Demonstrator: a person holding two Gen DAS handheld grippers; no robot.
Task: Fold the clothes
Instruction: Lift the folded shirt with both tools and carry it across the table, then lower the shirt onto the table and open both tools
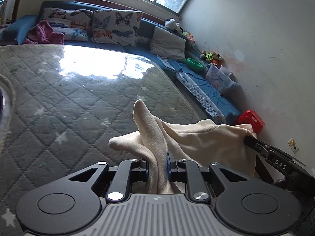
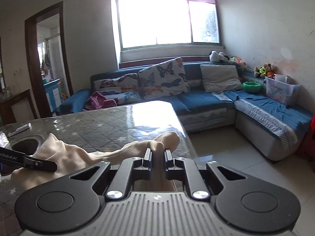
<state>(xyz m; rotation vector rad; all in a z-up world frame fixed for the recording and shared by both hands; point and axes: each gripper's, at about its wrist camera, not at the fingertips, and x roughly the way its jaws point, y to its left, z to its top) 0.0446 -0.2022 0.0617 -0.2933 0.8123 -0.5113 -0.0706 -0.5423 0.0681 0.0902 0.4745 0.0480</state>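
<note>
Left gripper is clamped tight on a bunched fold of the cream cloth, fabric squeezed btwn both fingers and poking up past them. Right gripper is closed the same way on another bunch of that cloth, a rounded lump sticking out beyond its tips.

Cloth hangs stretched btwn the two grippers, held up over the near edge of the table, w/ its long axis running side to side from one gripper to the other. Can't tell which end is collar or hem; it's too crumpled.

Left wrist view shows the right gripper coming in from the right edge, pinching the cloth's far corner, plus a red stool by the wall. Right wrist view shows the left gripper at its left edge, also a remote on the table, the doorway, and the full blue sofa w/ butterfly cushions under the window.
</note>
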